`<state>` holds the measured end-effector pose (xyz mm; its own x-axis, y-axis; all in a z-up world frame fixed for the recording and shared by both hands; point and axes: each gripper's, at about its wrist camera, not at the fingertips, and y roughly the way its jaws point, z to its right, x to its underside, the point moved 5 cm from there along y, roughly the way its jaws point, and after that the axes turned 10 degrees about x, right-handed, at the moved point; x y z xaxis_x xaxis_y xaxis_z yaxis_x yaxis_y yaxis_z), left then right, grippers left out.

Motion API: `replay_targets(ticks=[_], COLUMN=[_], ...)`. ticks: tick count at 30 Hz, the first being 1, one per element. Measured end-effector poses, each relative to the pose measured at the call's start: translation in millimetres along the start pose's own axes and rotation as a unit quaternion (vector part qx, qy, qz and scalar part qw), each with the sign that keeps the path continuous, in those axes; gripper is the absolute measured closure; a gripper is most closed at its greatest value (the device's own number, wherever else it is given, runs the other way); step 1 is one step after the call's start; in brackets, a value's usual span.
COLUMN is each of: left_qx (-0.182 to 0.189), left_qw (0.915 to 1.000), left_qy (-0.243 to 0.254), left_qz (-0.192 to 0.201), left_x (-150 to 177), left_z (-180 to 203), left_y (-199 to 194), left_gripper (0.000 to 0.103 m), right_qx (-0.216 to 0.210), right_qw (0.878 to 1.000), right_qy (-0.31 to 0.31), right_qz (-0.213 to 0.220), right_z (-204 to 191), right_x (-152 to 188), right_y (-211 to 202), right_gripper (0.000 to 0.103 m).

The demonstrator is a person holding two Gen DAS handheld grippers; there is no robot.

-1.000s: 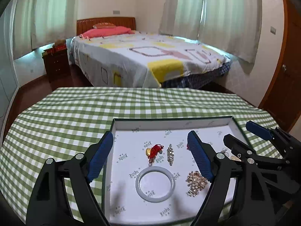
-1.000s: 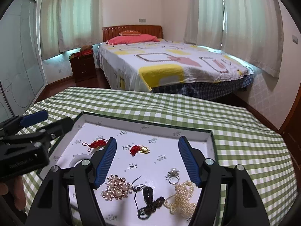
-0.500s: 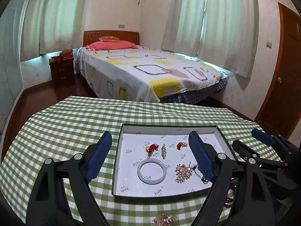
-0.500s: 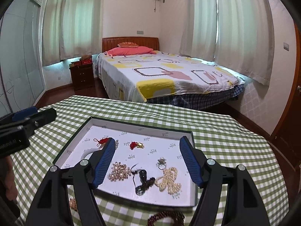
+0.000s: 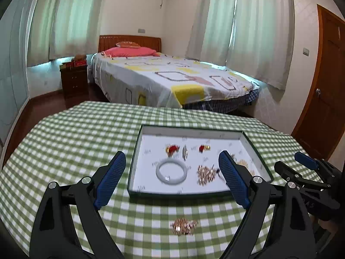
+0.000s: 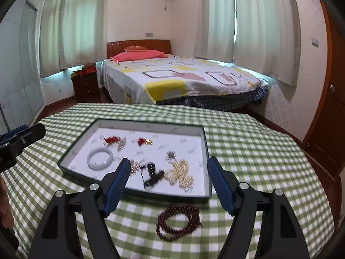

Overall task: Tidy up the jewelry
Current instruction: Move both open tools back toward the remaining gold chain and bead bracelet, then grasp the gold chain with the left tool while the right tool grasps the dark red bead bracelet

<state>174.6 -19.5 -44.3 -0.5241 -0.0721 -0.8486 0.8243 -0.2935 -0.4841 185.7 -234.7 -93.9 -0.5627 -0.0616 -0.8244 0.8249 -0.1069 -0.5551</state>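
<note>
Jewelry lies in the tray (image 5: 256,151) while left claw (image 5: 172,179) and right claw (image 6: 168,183) hang spread, empty.

A bed (image 5: 172,79) with wooden headboard (image 5: 129,42) fills mid-frame; pale curtains (image 5: 248,28) glow along the top, a wooden door (image 5: 323,86) stands right.

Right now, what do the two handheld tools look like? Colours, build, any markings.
Both match: the left tool and right tool have matte black plastic arms in a V, with silver pivot screws and blue ribbed pads on the fingers. Faint white lettering shows on the right tool's body, unreadable. No cables or sleeves visible.
</note>
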Motion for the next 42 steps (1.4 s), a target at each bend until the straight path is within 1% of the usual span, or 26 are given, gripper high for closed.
replay_targets(ticks=[5,9,13,20,22,28,31,32,33,36,37,39,41,42], left_qx=[-0.005,-0.013,-0.018,-0.023,-0.022,-0.014,-0.011,-0.011,-0.011,-0.011,-0.01,-0.008,0.0,0.002], left_qw=[0.9999,0.9995,0.9989,0.9972,0.9965,0.9946,0.9939,0.9938,0.9937,0.9929,0.9925,0.9918,0.9906,0.9901], left_qy=[0.001,0.007,-0.001,-0.015,-0.018,-0.021,-0.018,-0.017,-0.015,-0.011,-0.01,-0.008,-0.012,-0.013], left_qz=[-0.015,-0.028,-0.042,-0.07,-0.079,-0.101,-0.108,-0.109,-0.111,-0.118,-0.122,-0.127,-0.136,-0.14], left_x=[29,49,67,84,88,97,100,101,101,104,105,106,109,110], left_z=[-4,-7,-13,-21,-22,-20,-16,-16,-15,-12,-11,-10,-9,-10], left_y=[3,7,14,28,32,41,45,45,46,49,50,52,55,56], left_gripper=[0.017,0.017,0.017,0.017,0.017,0.017,0.017,0.017,0.017,0.017,0.017,0.017,0.017,0.018], right_qx=[0.005,0.009,0.012,0.027,0.029,0.018,0.018,0.02,0.017,0.009,0.005,-0.008,-0.017,-0.02], right_qw=[1.0,0.999,0.998,0.995,0.993,0.987,0.987,0.987,0.988,0.989,0.989,0.989,0.989,0.989], right_qy=[0.006,0.009,0.011,0.016,0.017,0.025,0.014,0.01,0.008,0.004,0.002,0.002,0.003,0.003], right_qz=[-0.022,-0.039,-0.06,-0.095,-0.114,-0.158,-0.159,-0.157,-0.154,-0.146,-0.145,-0.145,-0.144,-0.143], right_z=[5,5,5,8,9,10,6,5,3,-1,-3,-7,-10,-12], right_x=[29,45,58,71,75,86,87,88,88,88,88,88,89,89], right_y=[6,15,27,47,56,70,68,66,64,59,58,55,52,51], right_gripper=[0.029,0.027,0.027,0.027,0.027,0.027,0.027,0.029,0.037,0.055,0.059,0.076,0.084,0.085])
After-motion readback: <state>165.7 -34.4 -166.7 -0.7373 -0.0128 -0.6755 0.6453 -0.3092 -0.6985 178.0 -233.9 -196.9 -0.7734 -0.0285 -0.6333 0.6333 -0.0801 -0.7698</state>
